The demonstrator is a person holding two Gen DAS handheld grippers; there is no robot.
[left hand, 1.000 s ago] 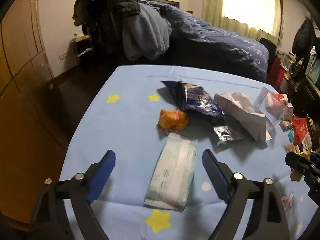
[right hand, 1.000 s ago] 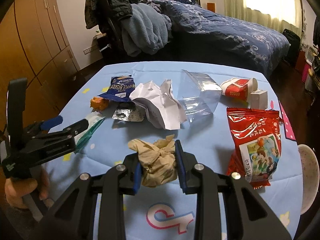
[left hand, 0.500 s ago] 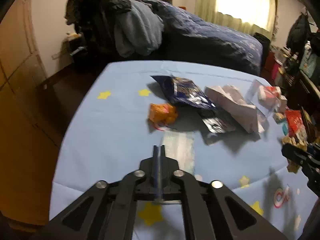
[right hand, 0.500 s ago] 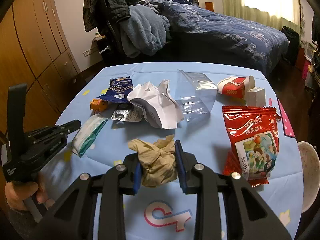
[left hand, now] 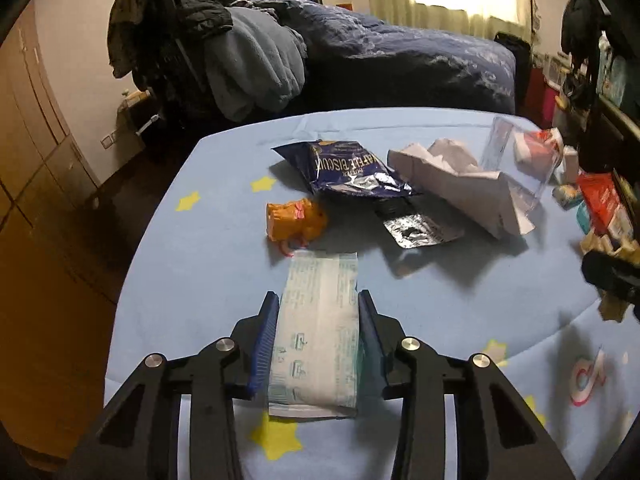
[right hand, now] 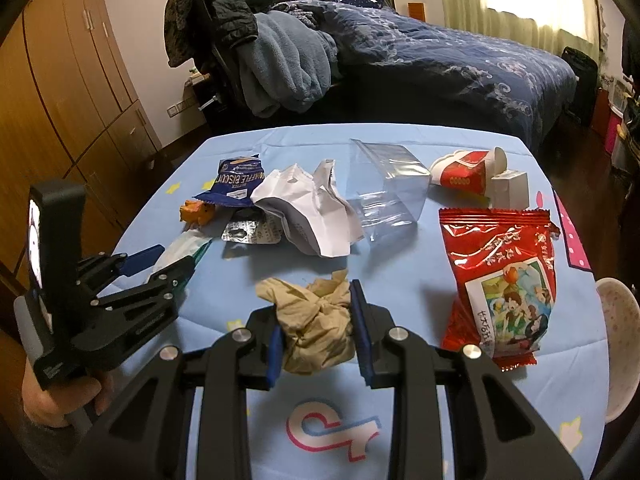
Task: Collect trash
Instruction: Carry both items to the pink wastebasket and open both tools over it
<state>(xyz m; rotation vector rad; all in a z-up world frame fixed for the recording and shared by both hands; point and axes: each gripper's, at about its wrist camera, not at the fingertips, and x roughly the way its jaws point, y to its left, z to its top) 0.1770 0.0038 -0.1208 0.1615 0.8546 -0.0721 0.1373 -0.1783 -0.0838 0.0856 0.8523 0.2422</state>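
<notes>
My left gripper (left hand: pixel 318 312) is shut on a white-green tissue pack (left hand: pixel 316 332), its pads pressing both long sides; it also shows in the right wrist view (right hand: pixel 160 256). My right gripper (right hand: pixel 318 312) is shut on a crumpled tan paper wad (right hand: pixel 316 320). On the blue tablecloth (left hand: pixel 200 264) lie an orange wrapper (left hand: pixel 294 220), a dark blue biscuit bag (left hand: pixel 348 168), a silver blister pack (left hand: pixel 420 230), crumpled white paper (left hand: pixel 460 180), a clear plastic bag (right hand: pixel 388 184) and a red snack bag (right hand: pixel 504 276).
A red-white paper cup (right hand: pixel 468 172) and a small white box (right hand: pixel 510 188) lie at the table's far right. A white bowl (right hand: pixel 618 320) sits at the right edge. A chair piled with clothes (right hand: pixel 260 60) and a bed (right hand: pixel 440 52) stand behind. Wooden wardrobe (right hand: pixel 60 80) at left.
My left gripper was open around the tissue pack, then shut empty beside it, and now is shut on the pack. My right gripper has kept its hold on the tan wad.
</notes>
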